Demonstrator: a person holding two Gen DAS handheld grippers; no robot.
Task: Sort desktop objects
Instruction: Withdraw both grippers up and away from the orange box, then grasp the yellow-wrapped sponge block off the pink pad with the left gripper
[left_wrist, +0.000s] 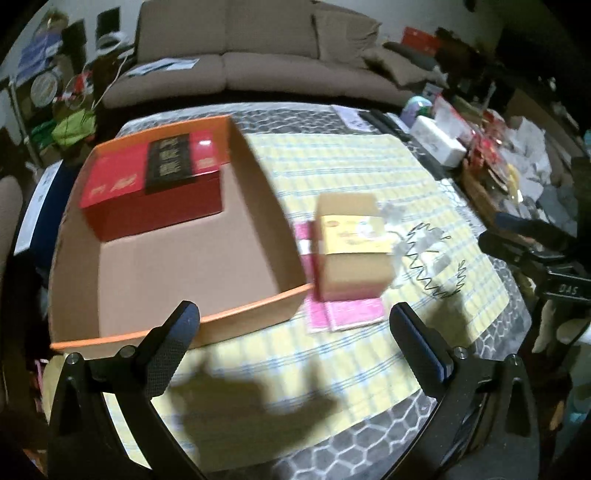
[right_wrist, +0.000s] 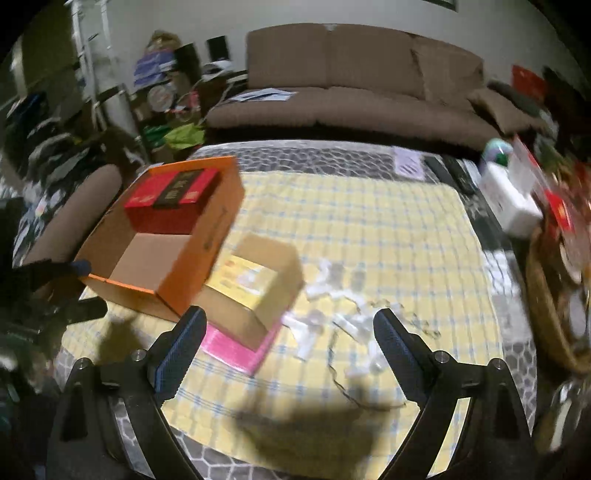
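We find the left gripper (left_wrist: 295, 314) released, jaws wide and empty, above the yellow cloth (left_wrist: 332, 166). The right gripper (right_wrist: 290, 325) is likewise released, holding nothing. The orange tray (left_wrist: 258, 314) holds a red box (left_wrist: 147, 199) in its far corner. A brown box (left_wrist: 351, 243) rests on a pink sheet (left_wrist: 347, 314) just beside the tray. White scraps (right_wrist: 332, 288) and black wire (left_wrist: 424, 273) lie near it.

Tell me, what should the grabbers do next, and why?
Probably bring both down around the tan box. The left gripper and right gripper are open and empty, the red box already sits in the orange tray, and the tan box waits outside on a pink sheet.
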